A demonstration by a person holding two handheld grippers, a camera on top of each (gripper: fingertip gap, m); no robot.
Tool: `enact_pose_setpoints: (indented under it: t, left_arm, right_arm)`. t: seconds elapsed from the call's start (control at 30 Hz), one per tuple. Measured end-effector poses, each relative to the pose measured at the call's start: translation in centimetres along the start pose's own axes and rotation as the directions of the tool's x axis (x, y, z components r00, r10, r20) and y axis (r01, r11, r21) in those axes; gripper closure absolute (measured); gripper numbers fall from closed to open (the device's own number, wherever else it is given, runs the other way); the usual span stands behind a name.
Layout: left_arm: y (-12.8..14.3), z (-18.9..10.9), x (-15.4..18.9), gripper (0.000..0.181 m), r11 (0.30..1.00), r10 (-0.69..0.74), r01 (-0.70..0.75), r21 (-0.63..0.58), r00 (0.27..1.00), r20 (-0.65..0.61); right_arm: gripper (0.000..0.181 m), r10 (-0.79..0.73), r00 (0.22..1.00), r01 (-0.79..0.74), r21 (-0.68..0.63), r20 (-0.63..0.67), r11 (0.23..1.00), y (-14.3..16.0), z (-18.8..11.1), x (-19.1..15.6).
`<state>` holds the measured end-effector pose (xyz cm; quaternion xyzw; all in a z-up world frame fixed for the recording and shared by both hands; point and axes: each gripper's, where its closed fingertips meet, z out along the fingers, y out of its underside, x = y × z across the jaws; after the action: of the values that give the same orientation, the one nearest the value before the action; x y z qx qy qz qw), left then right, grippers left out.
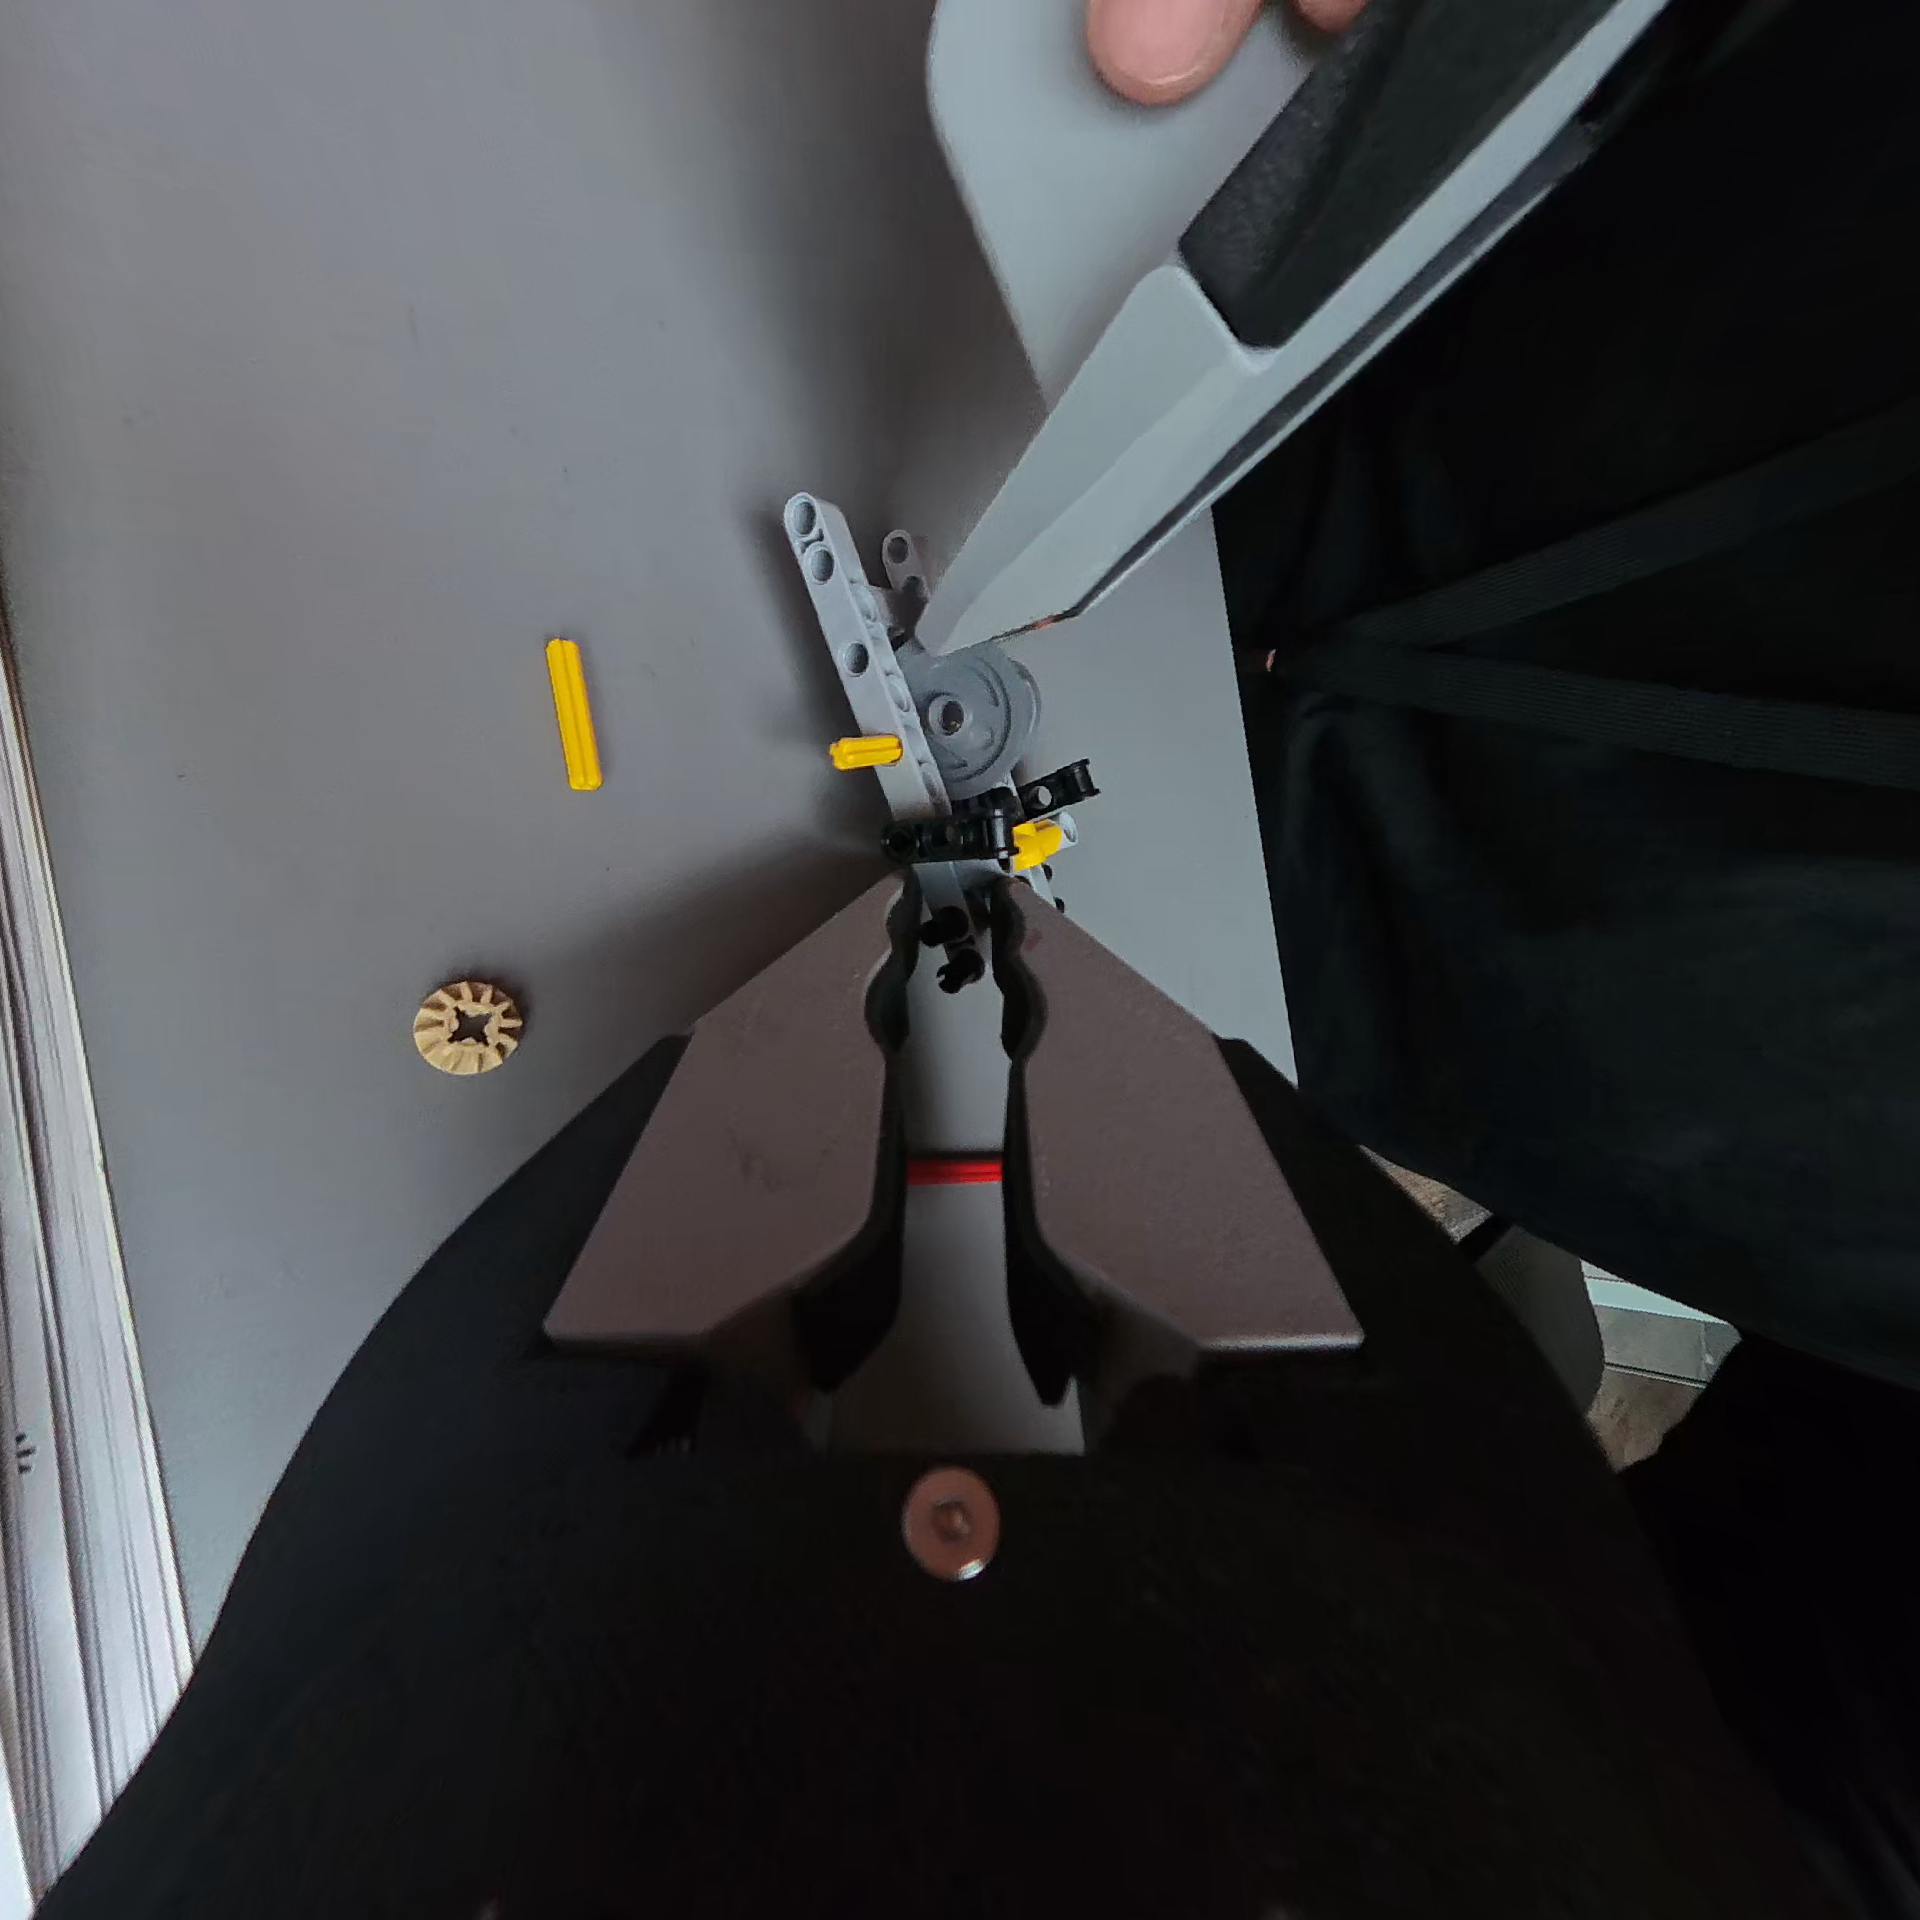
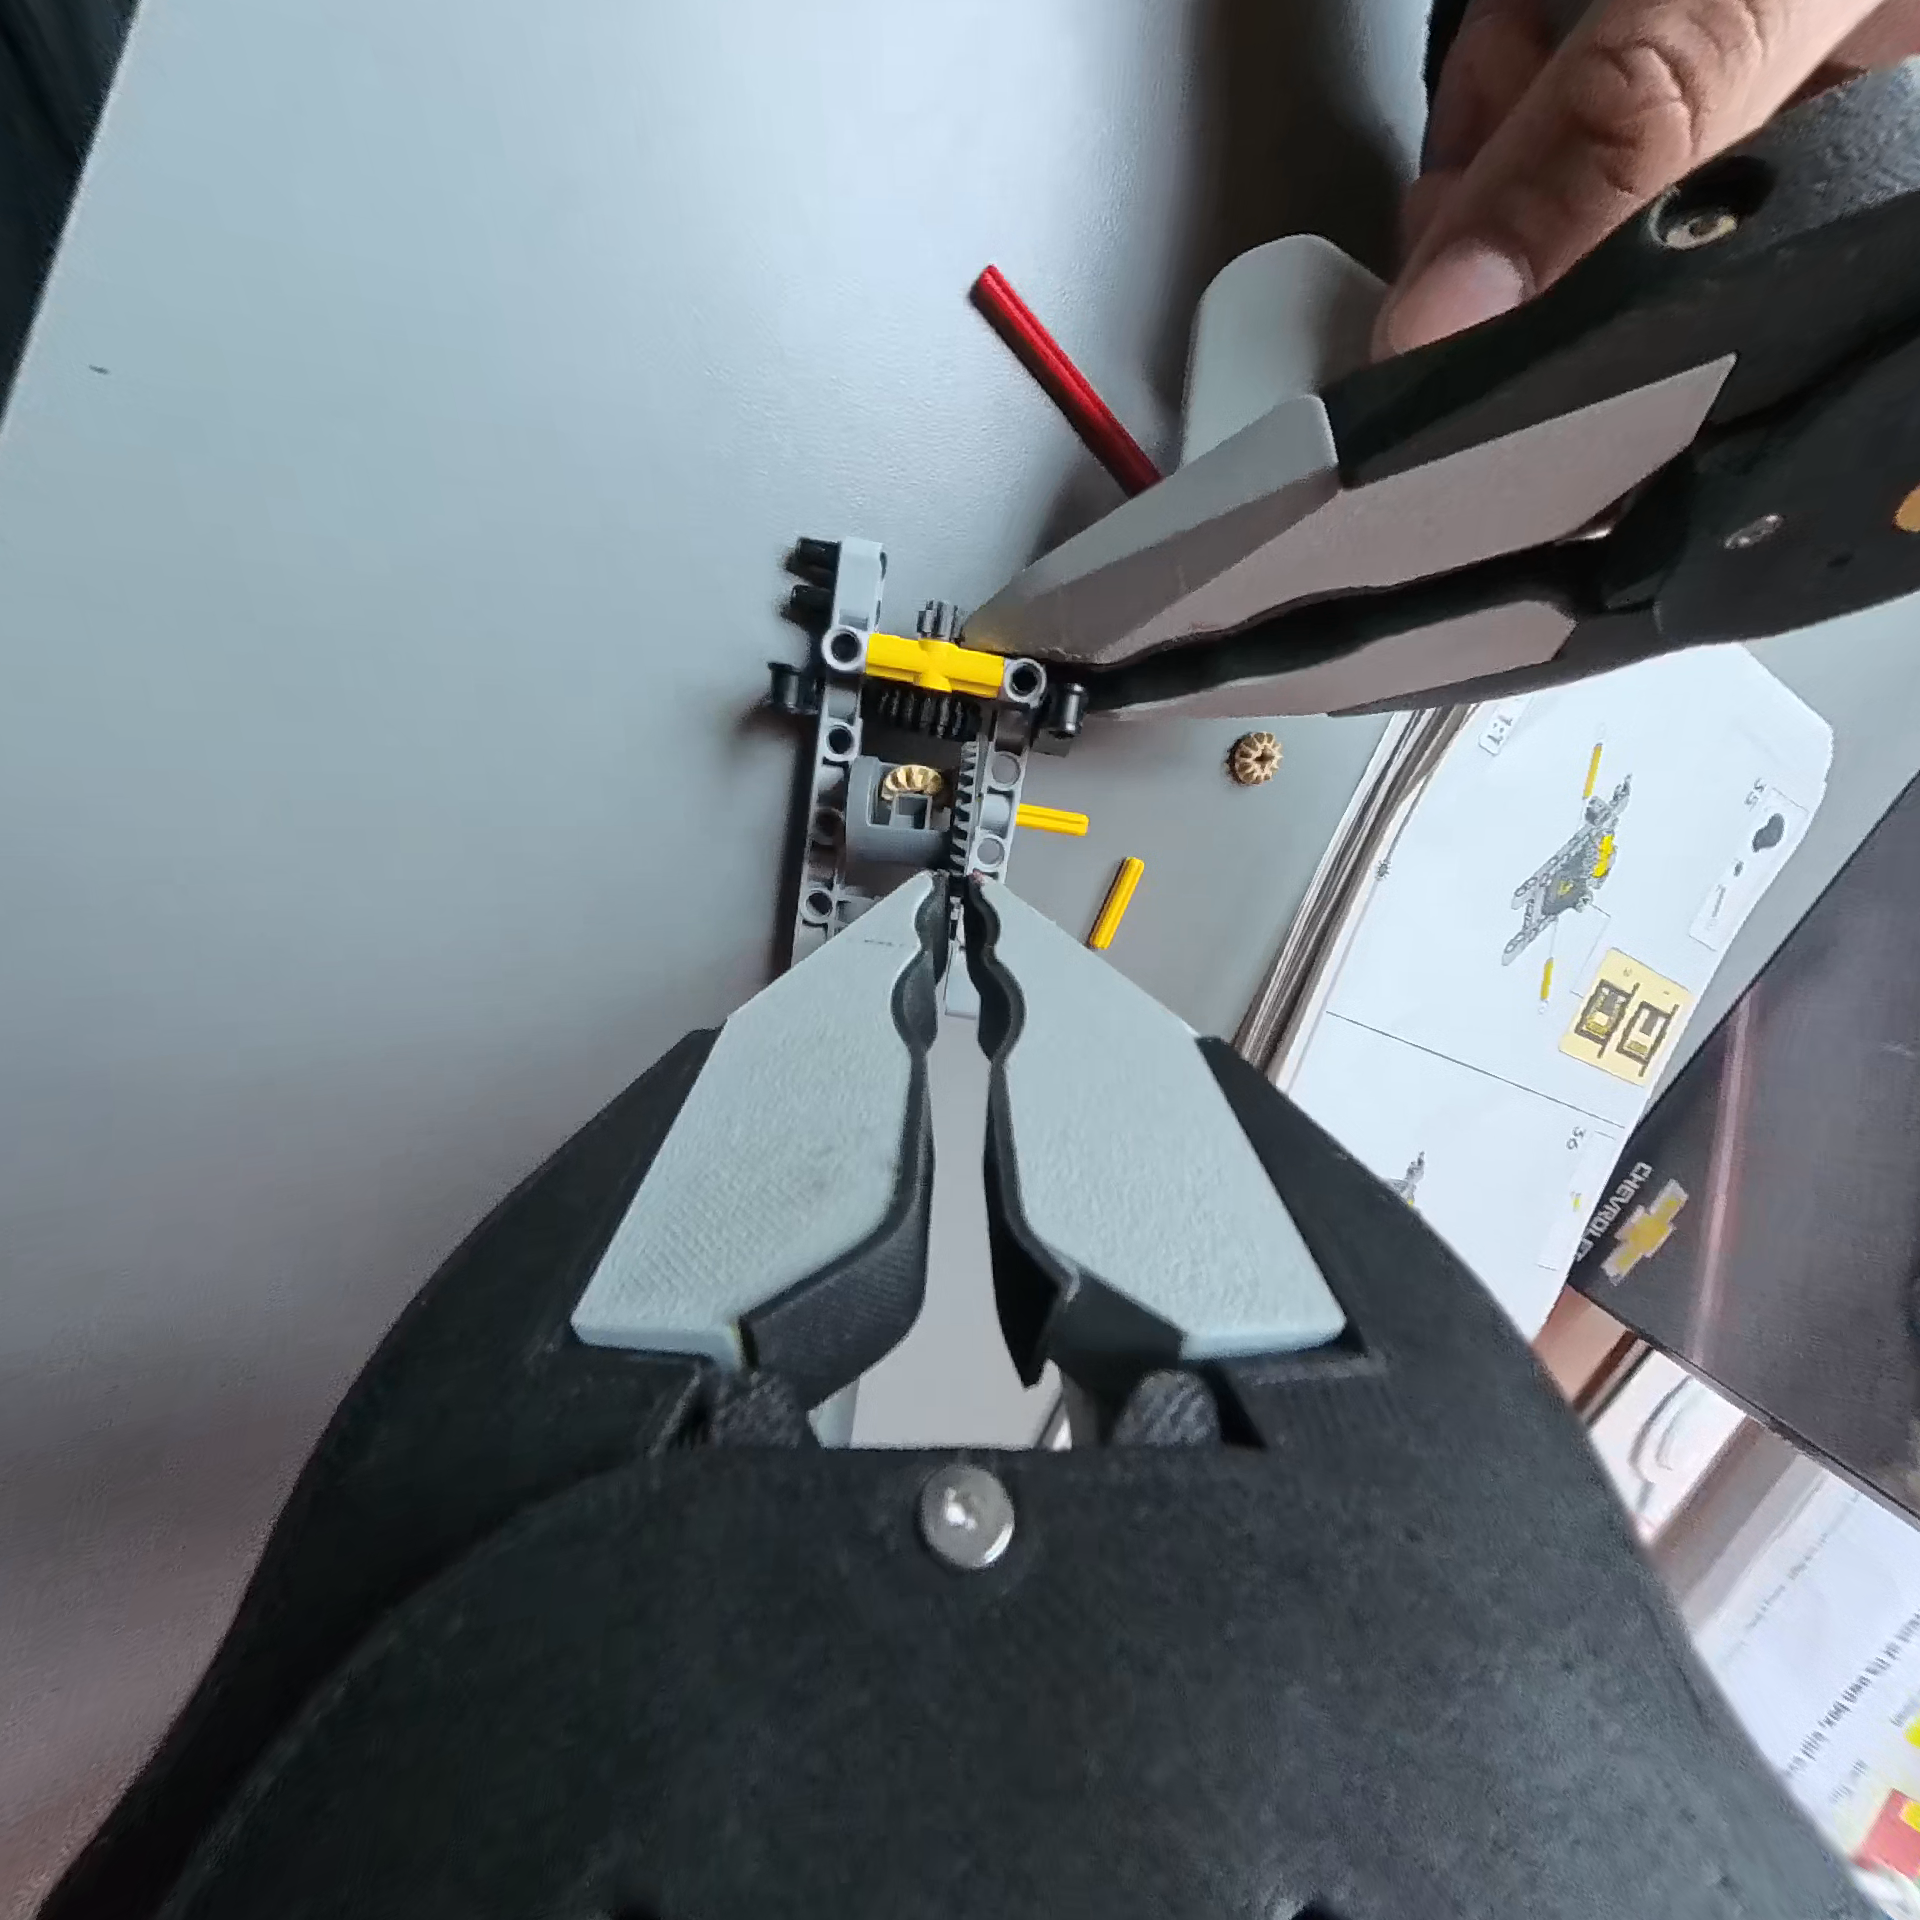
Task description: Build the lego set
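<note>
Grey counter (image 1: 312,364); both grippers' jaws clenched on light, rigid assembly (image 2: 914,748) — likely fragile, grip frame beams

A: Open bench (image 2: 416,520) left of the frame (image 2: 914,748); free passage there.
B: Right side crowded: left gripper (image 2: 1023,649) at the frame's far end, loose yellow axle (image 2: 1115,902), tan gear (image 2: 1255,756), booklet (image 2: 1507,935) beyond. Red axle (image 2: 1060,379) lying behind.
</note>
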<state>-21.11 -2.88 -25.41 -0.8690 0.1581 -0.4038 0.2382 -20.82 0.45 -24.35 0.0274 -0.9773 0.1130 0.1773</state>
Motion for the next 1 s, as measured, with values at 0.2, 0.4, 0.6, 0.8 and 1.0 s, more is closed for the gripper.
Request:
enact_pose_setpoints:
  t: [0.2,0.4,0.6,0.8,1.0]
  left_arm:
    - [-0.5,-0.1,0.1,0.171,0.999,-0.040,0.040,0.031,0.999,-0.019]
    - [-0.7,-0.1,0.0,0.172,0.993,-0.104,0.106,0.052,0.994,-0.037]
    - [-0.5,0.2,0.0,0.172,0.992,-0.113,0.115,0.044,0.993,-0.039]
    - [0.2,0.7,0.2,0.169,0.987,-0.160,0.161,0.005,0.982,-0.096]
    - [-0.4,-0.4,-0.1,0.163,0.986,-0.152,0.156,0.051,0.986,-0.069]
  right_arm:
    - [0.181,-0.031,0.999,0.033,-0.127,0.021,0.991,0.5,0.0,-0.2]
    - [0.181,-0.032,0.999,0.039,-0.201,0.040,0.979,0.8,0.0,-0.1]
    - [0.181,-0.038,0.996,0.053,-0.200,0.079,0.978,0.7,0.1,-0.2]
    - [0.181,-0.040,0.997,0.051,-0.175,0.066,0.983,0.8,0.7,-0.2]
    - [0.181,-0.032,0.997,0.042,-0.150,0.070,0.988,0.7,0.6,-0.1]
